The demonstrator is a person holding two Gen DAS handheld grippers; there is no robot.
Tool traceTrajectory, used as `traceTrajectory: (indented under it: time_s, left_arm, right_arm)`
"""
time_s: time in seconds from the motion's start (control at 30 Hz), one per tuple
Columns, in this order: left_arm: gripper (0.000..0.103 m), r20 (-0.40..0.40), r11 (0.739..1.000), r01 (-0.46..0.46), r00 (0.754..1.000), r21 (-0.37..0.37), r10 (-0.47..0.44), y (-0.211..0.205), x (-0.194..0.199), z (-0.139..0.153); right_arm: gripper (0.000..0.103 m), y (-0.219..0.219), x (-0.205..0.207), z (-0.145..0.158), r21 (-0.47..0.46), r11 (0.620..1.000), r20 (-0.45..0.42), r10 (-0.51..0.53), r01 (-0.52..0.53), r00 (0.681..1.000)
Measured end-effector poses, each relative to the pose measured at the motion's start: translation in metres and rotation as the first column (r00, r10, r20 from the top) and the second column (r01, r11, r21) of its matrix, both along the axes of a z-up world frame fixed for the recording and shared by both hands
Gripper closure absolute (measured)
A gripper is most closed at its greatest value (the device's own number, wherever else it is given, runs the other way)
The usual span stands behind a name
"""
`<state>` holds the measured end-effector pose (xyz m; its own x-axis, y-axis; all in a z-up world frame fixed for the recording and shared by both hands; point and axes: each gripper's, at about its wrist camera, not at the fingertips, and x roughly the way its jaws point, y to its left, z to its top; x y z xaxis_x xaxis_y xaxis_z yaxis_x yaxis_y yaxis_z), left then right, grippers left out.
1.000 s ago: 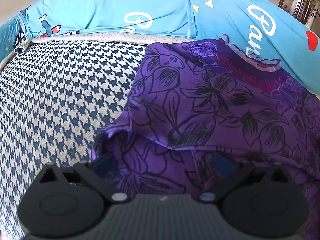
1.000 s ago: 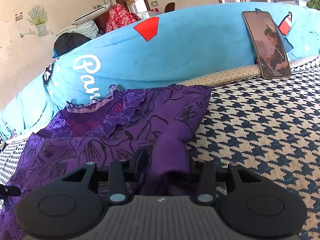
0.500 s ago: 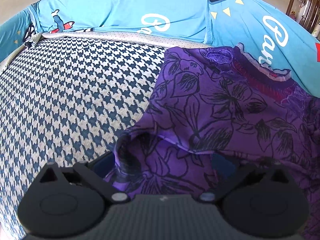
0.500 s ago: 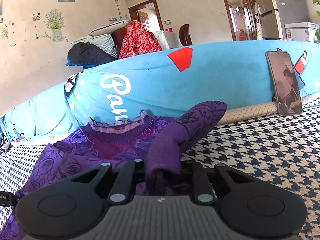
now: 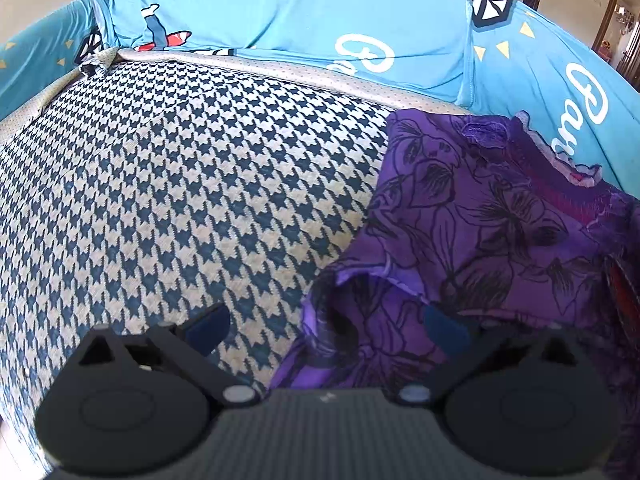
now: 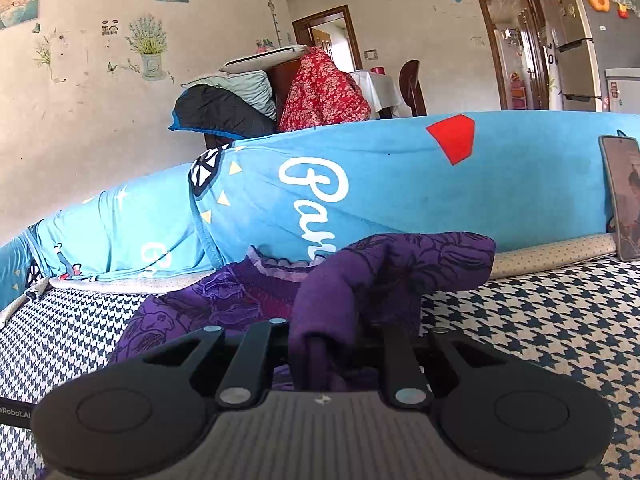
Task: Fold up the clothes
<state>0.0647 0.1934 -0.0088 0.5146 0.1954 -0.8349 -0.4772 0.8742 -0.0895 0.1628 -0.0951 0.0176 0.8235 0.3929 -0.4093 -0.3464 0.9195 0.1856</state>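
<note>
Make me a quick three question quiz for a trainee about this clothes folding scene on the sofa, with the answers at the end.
1. True or false: the right gripper is shut on a bunch of the purple top.
2. Multiple choice: what leans upright against the blue sofa back? A) a phone B) a book C) a remote
3. Fill in: the left gripper stands ____, one finger over the checked seat cover and the other at the purple top.

Key: 1 true. 2 A, the phone. 3 open.
</note>
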Motion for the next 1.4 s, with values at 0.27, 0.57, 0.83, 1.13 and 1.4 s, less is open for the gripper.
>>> traceTrajectory:
  time_s: [0.27, 0.57, 0.83, 1.13, 1.4]
  left_arm:
    - [0.0, 0.017, 0.998, -0.055, 0.998, -0.035, 0.056, 0.029, -0.016, 0.009]
    - [0.0, 0.051, 0.993, -0.108, 0.992, -0.056, 0.111, 0.054, -0.03, 0.02]
    - [0.0, 0.045, 0.985, -0.158, 0.986, -0.068, 0.161, 0.076, -0.041, 0.018]
    - [0.0, 0.042, 0.978, -0.198, 0.979, -0.064, 0.201, 0.09, -0.046, 0.02]
    - [0.0, 0.041, 0.976, -0.21, 0.976, -0.057, 0.212, 0.09, -0.046, 0.02]
  right_arm:
    - [0.087, 0.054, -0.015, 0.007, -0.103, 0.992, 0.085, 0.085, -0.076, 0.993]
    - [0.087, 0.115, -0.02, 0.001, -0.11, 0.982, 0.086, 0.162, -0.153, 0.983]
    - [0.087, 0.162, -0.024, -0.006, -0.123, 0.963, 0.118, 0.255, -0.241, 0.96]
    - [0.053, 0.189, -0.021, -0.042, -0.157, 0.905, -0.007, 0.399, -0.396, 0.917]
    - [0.048, 0.173, -0.019, -0.024, -0.027, 0.919, 0.009, 0.393, -0.393, 0.919]
